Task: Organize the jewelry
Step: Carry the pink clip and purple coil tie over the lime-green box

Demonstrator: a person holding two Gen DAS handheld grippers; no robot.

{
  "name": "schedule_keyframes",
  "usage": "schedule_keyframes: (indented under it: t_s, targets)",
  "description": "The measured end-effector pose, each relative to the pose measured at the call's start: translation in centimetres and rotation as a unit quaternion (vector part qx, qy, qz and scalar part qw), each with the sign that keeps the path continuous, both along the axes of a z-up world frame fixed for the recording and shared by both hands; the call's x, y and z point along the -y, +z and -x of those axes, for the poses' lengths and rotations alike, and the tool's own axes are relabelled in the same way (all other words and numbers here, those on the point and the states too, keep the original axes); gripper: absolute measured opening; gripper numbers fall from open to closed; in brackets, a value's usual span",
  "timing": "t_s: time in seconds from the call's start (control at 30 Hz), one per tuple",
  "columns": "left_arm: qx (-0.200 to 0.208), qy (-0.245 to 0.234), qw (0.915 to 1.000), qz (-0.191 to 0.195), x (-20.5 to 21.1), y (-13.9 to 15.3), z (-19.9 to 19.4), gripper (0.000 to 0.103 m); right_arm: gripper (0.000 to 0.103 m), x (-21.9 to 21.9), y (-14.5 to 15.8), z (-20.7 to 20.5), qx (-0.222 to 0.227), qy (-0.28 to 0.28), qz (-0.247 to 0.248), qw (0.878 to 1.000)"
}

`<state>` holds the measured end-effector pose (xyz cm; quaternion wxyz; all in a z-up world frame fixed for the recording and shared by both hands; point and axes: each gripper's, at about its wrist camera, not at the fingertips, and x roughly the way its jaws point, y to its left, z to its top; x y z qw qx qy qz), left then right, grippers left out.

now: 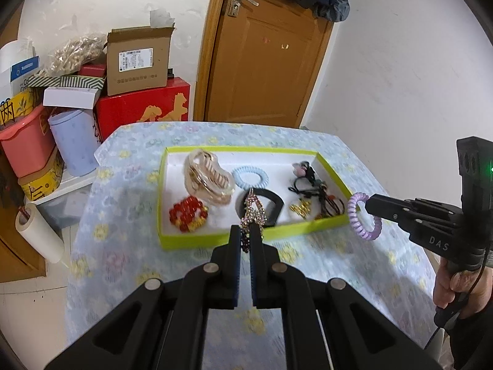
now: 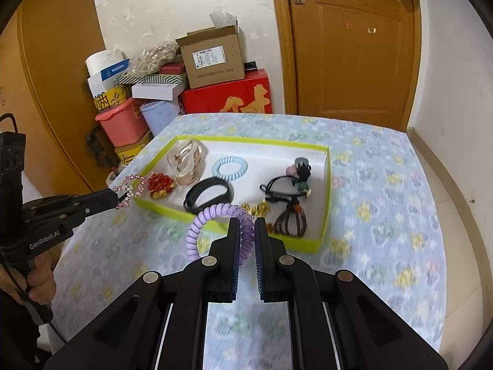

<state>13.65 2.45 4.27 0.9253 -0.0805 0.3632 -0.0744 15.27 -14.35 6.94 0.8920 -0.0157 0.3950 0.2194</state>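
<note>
A green-rimmed white tray (image 1: 215, 239) (image 2: 323, 215) sits on the flowered table. It holds a clear hair claw (image 1: 206, 175), a blue coil tie (image 1: 250, 176), red beads (image 1: 186, 212), a black band (image 1: 271, 205) and dark hair ties (image 1: 317, 191). My left gripper (image 1: 245, 231) is shut on a pink rhinestone chain (image 1: 254, 212) (image 2: 131, 189), held above the tray's near edge. My right gripper (image 2: 247, 225) is shut on a purple coil hair tie (image 2: 215, 225) (image 1: 362, 215), held just outside the tray's near right corner.
The tablecloth (image 1: 123, 262) covers the table. Stacked boxes (image 1: 138, 58), a red box (image 1: 144, 108), a pink bin (image 1: 24, 141) and a blue canister (image 1: 72, 141) stand beyond the table's left side. A wooden door (image 1: 265, 52) is behind.
</note>
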Motion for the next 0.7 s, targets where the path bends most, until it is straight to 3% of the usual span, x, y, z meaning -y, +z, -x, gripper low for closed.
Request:
schedule_keyframes:
  t_s: [0.7]
  targets:
    - [-0.002, 0.006, 1.0, 0.002, -1.6, -0.5, -7.1, 0.005, 0.009, -2.6, -4.8, -11.7, -0.045, 0.0, 0.03, 0.999]
